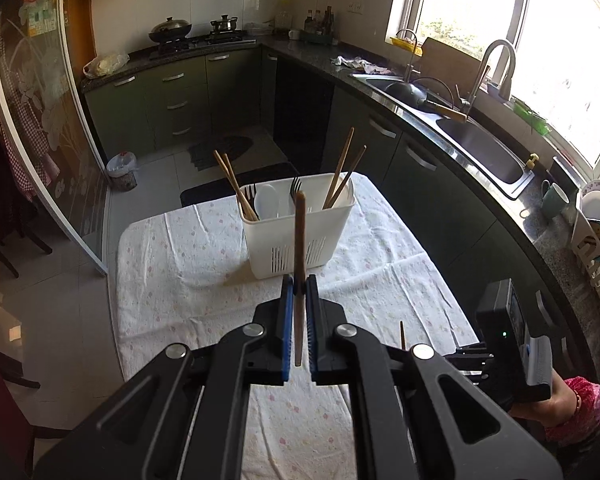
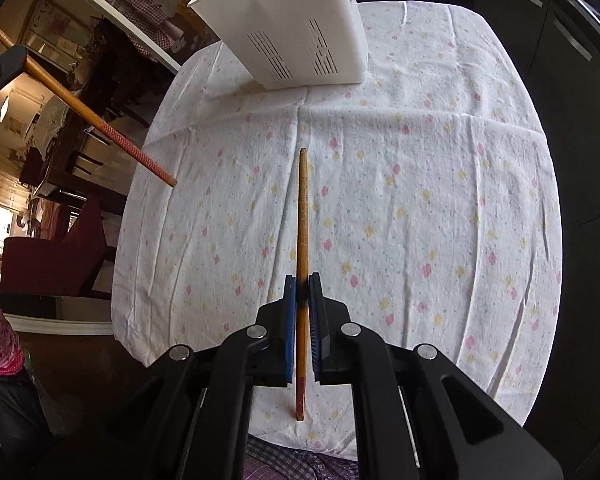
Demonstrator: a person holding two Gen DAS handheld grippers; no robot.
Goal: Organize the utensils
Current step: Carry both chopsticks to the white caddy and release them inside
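Left wrist view: the left gripper (image 1: 299, 286) has its blue-padded jaws pinched on a slim brown wooden chopstick (image 1: 299, 248), which runs straight out between the fingers and ends in line with the white slotted plastic utensil caddy (image 1: 300, 236) standing ahead of the fingertips. That caddy already holds other wooden chopsticks (image 1: 342, 168), dark forks (image 1: 295, 188) and a white plastic spoon (image 1: 267, 202).

In the right wrist view the right gripper (image 2: 302, 286) is likewise clamped on a second wooden chopstick with a red-painted end (image 2: 302, 220); its red end sticks back past the pads and its tip points forward over the cloth, with the caddy further ahead and slightly left of the fingers.

The risks, as I judge them: each stick is held at a single narrow point, so it could pivot or slide in the pads when tipped toward the caddy. A tip could catch on the rim or on the chopsticks already leaning inside, knocking the light caddy over. With both grippers loaded and near each other, the two sticks could also clash.

The surface is a table under a wrinkled white cloth with small pink and yellow flowers (image 2: 400, 200); a dropped stick might roll off its edge. Around it is a kitchen: dark green cabinets (image 1: 172, 96), a steel sink (image 1: 484, 152) under a bright window (image 1: 560, 40), and a stove with pots (image 1: 196, 32) at the far wall.
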